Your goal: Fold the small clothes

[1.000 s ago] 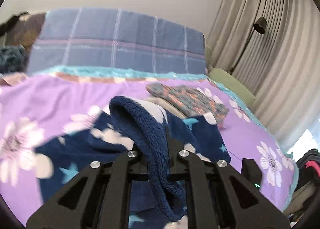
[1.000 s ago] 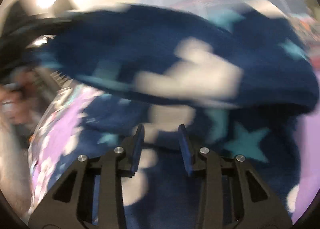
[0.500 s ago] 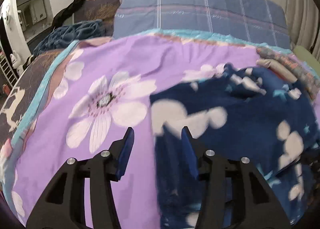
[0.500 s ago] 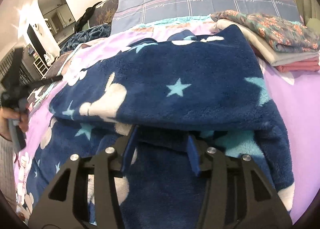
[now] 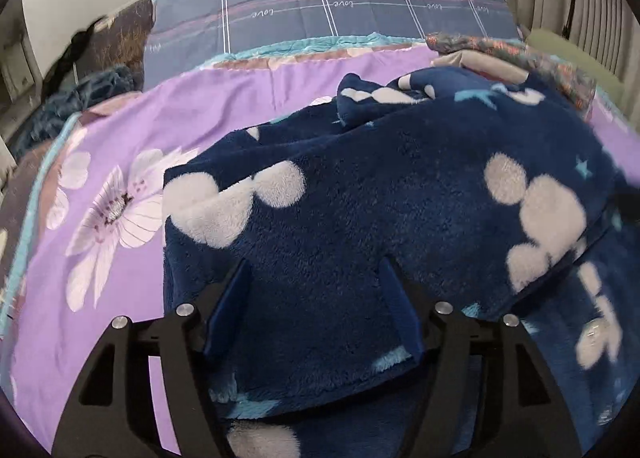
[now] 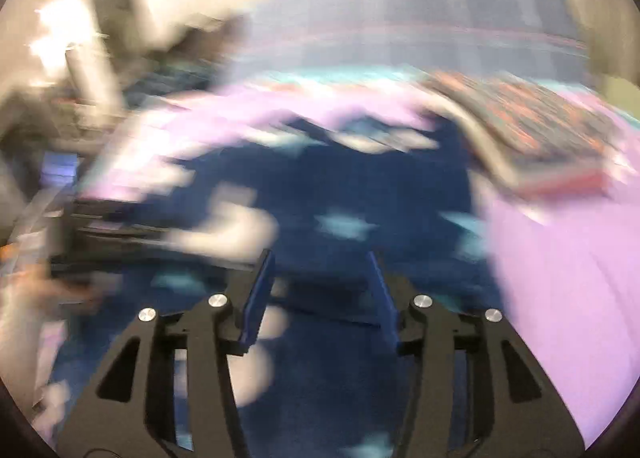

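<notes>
Fleece garment point(image 5: 400, 197) between spread left gripper point(image 5: 312, 306) fingers.

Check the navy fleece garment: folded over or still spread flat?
Folded over. In the left wrist view the navy fleece garment has an upper layer whose edge lies over a lower layer on the purple bedspread.
</notes>
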Motion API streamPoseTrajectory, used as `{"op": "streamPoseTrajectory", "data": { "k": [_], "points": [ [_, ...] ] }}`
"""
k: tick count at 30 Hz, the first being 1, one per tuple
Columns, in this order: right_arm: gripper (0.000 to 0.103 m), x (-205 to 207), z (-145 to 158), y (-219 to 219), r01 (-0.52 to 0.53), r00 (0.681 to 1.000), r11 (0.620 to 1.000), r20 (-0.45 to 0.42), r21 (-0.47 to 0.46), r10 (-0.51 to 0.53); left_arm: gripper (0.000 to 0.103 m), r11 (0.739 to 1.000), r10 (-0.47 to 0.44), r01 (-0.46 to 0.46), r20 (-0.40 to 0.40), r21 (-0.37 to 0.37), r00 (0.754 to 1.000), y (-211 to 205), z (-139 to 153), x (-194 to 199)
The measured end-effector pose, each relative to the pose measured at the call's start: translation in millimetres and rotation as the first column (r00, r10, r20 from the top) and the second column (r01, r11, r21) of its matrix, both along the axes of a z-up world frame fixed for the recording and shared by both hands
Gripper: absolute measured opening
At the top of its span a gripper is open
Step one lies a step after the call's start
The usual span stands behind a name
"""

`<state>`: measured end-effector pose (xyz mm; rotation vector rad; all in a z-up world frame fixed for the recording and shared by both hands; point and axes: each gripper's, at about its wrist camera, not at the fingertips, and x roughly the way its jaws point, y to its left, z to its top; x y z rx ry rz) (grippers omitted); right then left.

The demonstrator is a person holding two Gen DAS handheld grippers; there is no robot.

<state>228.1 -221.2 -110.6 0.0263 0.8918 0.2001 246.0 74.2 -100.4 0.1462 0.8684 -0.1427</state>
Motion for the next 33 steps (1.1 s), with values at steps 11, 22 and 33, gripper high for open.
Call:
{"op": "streamPoseTrajectory", "data": {
  "k": [11, 22, 33],
  "points": [
    [0.047, -5, -14, 0, -0.014, 1.0, 1.0, 0.005, 0.008, 0.014, 0.076, 0.934, 0.074, -0.076, -0.019, -0.348, 0.997, -1, 37, 98],
    [0.05, -6, -15, -8, -0.023, 1.0, 0.998, 0.02, 0.05, 0.022, 0.008, 0.906, 0.102, -0.16, -0.165, -0.393, 0.981, -2, -6, 140],
    [0.053, -4, -14, -7, -0.032, 0.999, 0.999, 0.018, 0.04, 0.031, 0.018, 0.938, 0.108, -0.11, -0.022, -0.328, 0.994, -5, 25, 107]
  ]
}}
